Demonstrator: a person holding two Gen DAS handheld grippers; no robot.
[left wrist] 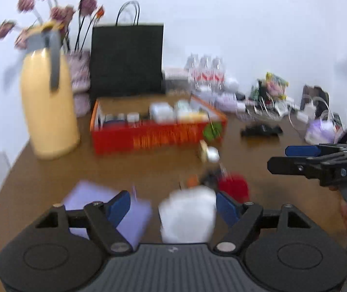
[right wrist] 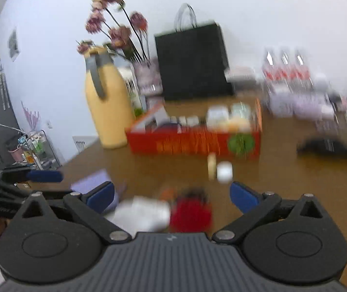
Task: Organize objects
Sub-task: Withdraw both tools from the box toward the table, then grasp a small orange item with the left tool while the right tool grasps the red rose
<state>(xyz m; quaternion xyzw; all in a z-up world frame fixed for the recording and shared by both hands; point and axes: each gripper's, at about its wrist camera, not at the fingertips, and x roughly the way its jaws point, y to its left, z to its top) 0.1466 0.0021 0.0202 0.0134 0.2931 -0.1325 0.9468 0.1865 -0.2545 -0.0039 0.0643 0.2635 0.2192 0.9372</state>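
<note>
Both views are blurred. An open red box (left wrist: pixel 158 136) (right wrist: pixel 192 141) with several small packets in it stands mid-table. In front of it lie a small white jar (left wrist: pixel 212 154) (right wrist: pixel 224 171), a red thing (left wrist: pixel 234 185) (right wrist: pixel 190 213), a white soft lump (left wrist: pixel 188 216) (right wrist: pixel 144 213) and a lilac flat pad (left wrist: pixel 83 194). My left gripper (left wrist: pixel 173 206) is open, with the white lump lying between its blue pads and no pad pressing on it. My right gripper (right wrist: pixel 172 197) is open wide above the red thing and the white lump.
A yellow thermos jug (left wrist: pixel 49 107) (right wrist: pixel 105 104) and a vase of flowers stand at the back left, with a black paper bag (left wrist: pixel 127 58) behind the box. Water bottles (left wrist: pixel 206 73), a wire basket and clutter fill the back right. A black object (left wrist: pixel 262 130) lies on the brown table (left wrist: pixel 124 168).
</note>
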